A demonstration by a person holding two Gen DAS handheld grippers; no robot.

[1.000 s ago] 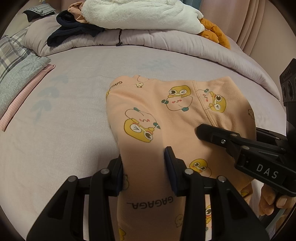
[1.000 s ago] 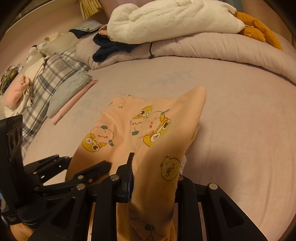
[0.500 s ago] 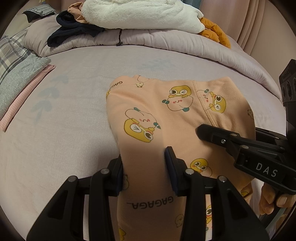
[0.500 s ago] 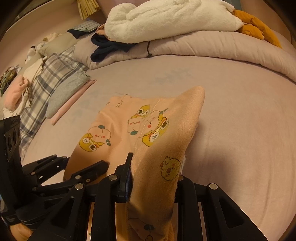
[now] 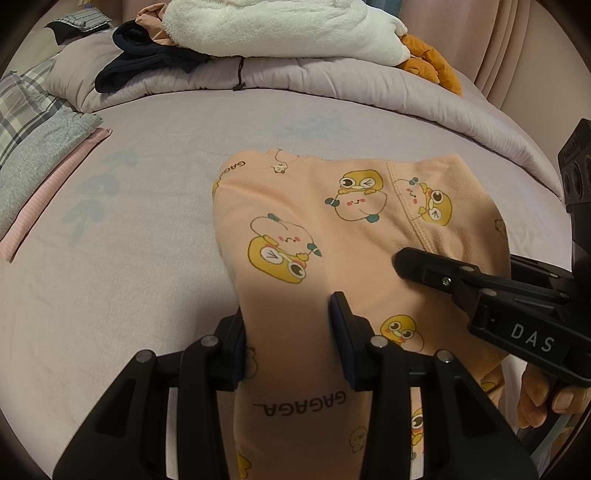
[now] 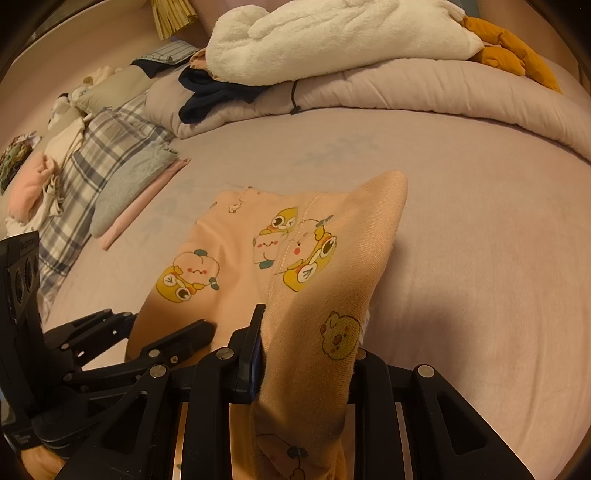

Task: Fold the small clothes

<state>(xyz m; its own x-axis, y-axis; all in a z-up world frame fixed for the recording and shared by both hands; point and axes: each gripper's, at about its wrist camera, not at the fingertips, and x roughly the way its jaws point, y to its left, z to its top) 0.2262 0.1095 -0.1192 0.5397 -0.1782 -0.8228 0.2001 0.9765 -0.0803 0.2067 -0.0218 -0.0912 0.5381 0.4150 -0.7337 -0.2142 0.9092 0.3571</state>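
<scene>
One peach garment point(image 5: 317, 229) with cartoon prints and "GAGAGA" lettering lies mid-bed on the lilac sheet point(image 5: 110, 266), far part flat, near edge lifted off the sheet. Two grippers, both clamped on that near edge: left gripper point(image 5: 288, 332) has a fold of cloth between its two fingers; right gripper point(image 6: 306, 354) likewise, cloth bunched between the fingers and draped over the right-hand one. In the left wrist view the right gripper point(image 5: 480, 295) enters from the right, marked "DAS", lying over the garment. In the right wrist view the left gripper point(image 6: 155, 347) sits low left, just beside the garment's left edge. Surroundings: one rolled lilac duvet point(image 5: 332, 77) across the far side, carrying one white fleece blanket point(image 5: 280, 26), one dark navy garment point(image 5: 147, 62) and one orange item point(image 5: 432, 62). Left side: one plaid cloth point(image 6: 99, 147), one folded grey piece point(image 6: 129, 188) on one pink piece point(image 6: 144, 206), plus a loose heap of pale clothes point(image 6: 40, 181), count not readable. Garment's nearest portion is hidden behind the gripper bodies. Part of a hand point(image 5: 543, 398) shows at lower right, cut by the frame edge.
</scene>
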